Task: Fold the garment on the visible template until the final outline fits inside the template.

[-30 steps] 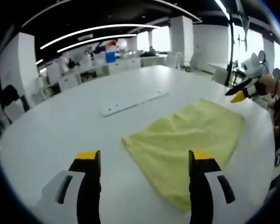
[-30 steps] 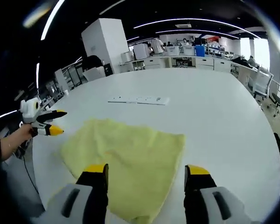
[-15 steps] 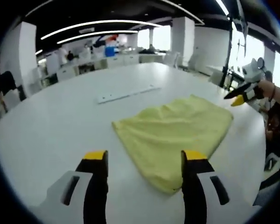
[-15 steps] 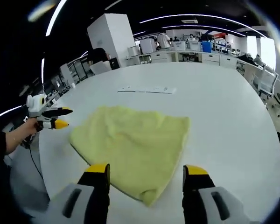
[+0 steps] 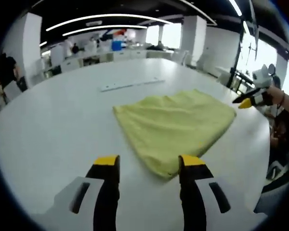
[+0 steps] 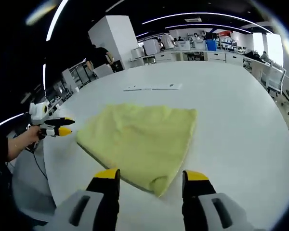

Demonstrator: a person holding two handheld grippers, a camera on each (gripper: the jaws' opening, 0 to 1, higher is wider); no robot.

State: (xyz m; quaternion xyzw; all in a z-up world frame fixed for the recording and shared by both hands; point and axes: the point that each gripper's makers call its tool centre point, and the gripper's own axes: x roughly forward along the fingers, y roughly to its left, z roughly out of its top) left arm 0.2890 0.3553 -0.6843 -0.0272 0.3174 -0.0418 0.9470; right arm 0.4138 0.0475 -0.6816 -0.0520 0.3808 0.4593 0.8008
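Both tongs gape wide, empty, above yellow garment.

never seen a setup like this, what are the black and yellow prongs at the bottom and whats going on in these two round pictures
Those prongs are two-jaw grippers, one held in each of a person's hands, with a fisheye camera riding on each. The left gripper view looks along the left gripper; the right gripper view looks along the right gripper. Each also catches the other gripper at its edge, in the person's hand. Both grippers are open and hold nothing. On the white table lies a yellow cloth, the garment to fold, spread flat. Beyond it lies a thin white strip. An office with desks shows behind.
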